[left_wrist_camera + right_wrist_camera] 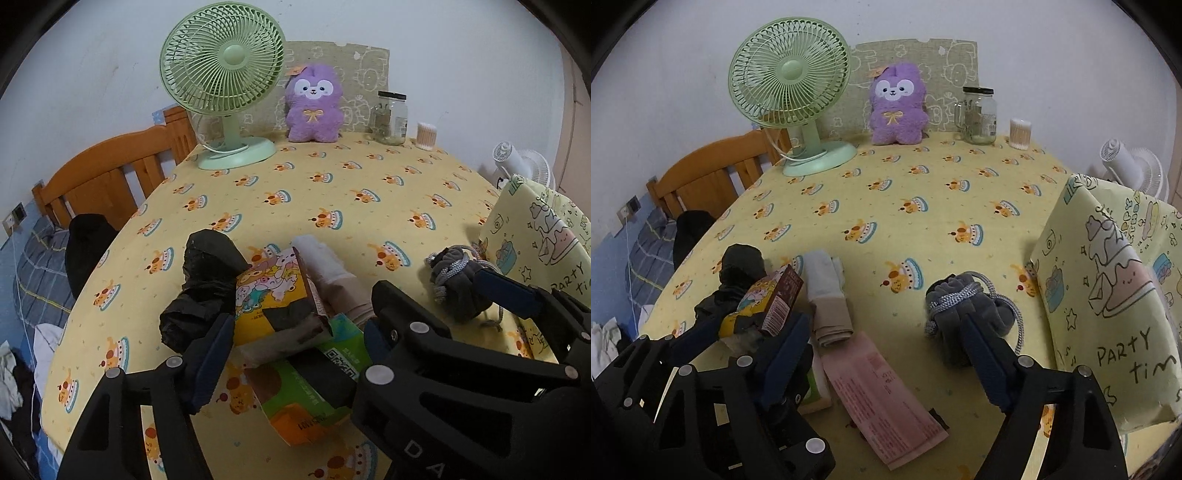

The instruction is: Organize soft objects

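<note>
A grey drawstring pouch (964, 306) lies on the yellow tablecloth (923, 184); it also shows in the left wrist view (461, 284). My right gripper (882, 354) is open, its right finger (986, 362) touching the pouch. My left gripper (299, 343) is open around a tilted cartoon-print box (273, 299), with a black plastic bag (203, 288) to its left and a rolled white and beige cloth (328, 273) beside it. That cloth (827, 291) also shows in the right wrist view. A purple plush toy (895, 107) sits at the table's back.
A yellow "Party time" fabric bin (1108, 295) stands at the right. A green box (317, 398) and pink packet (882, 398) lie near the front. A green fan (790, 92), glass jar (979, 114) and cotton-swab tub (1019, 133) stand at the back. A bed (110, 184) is left.
</note>
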`<state>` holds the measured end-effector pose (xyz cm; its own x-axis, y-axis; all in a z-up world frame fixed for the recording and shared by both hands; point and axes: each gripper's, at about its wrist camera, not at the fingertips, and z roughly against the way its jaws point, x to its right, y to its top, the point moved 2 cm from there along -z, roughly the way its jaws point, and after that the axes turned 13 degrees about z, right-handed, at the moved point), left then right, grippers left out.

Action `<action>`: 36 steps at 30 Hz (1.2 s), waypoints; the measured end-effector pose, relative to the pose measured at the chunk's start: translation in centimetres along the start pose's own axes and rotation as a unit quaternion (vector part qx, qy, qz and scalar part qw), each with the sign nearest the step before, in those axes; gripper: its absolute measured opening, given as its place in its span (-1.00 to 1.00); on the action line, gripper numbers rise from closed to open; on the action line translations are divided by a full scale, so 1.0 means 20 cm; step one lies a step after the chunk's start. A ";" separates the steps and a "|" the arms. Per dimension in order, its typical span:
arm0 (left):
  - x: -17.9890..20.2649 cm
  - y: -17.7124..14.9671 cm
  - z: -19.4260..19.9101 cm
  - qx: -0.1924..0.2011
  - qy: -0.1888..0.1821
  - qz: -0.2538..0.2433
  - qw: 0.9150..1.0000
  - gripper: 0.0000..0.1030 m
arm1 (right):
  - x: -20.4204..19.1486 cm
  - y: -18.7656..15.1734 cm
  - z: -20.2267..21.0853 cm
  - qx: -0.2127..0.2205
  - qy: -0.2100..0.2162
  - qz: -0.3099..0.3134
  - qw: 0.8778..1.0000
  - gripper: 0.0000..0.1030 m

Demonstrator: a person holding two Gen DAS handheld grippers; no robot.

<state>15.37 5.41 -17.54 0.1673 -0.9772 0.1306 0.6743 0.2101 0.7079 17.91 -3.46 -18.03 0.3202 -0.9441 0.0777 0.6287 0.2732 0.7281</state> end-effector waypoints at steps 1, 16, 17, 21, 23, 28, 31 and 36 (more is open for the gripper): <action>0.00 0.00 0.00 0.000 0.000 0.001 1.000 0.42 | 0.00 0.01 0.00 0.000 0.000 0.002 1.000 0.66; -0.08 0.04 -0.09 -0.037 -0.012 0.011 0.999 0.18 | -0.09 0.08 -0.16 -0.028 0.051 0.025 0.998 0.33; -0.08 0.04 -0.10 -0.040 -0.017 0.012 0.999 0.16 | -0.10 0.07 -0.18 -0.031 0.059 0.028 0.997 0.27; -0.10 0.05 -0.12 -0.043 -0.028 0.020 0.998 0.11 | -0.13 0.09 -0.21 -0.033 0.068 0.038 0.996 0.00; -0.11 0.05 -0.13 -0.046 -0.031 0.026 0.998 0.08 | -0.14 0.10 -0.24 -0.038 0.081 0.034 0.995 -0.05; -0.10 0.06 -0.13 -0.048 -0.029 0.023 0.998 0.06 | -0.12 0.10 -0.26 -0.045 0.088 0.018 0.995 -0.11; -0.10 0.07 -0.14 -0.051 -0.026 0.020 0.998 0.06 | -0.12 0.11 -0.26 -0.046 0.081 0.014 0.996 -0.11; -0.11 0.09 -0.19 -0.062 -0.015 0.027 0.998 0.06 | -0.11 0.12 -0.31 -0.068 0.066 0.011 0.995 -0.14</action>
<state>18.95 7.98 -19.20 0.1850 -0.9646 0.1878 0.7490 0.2621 0.6086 23.13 0.47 -20.65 0.4197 -0.9077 -0.0029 0.7077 0.3252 0.6272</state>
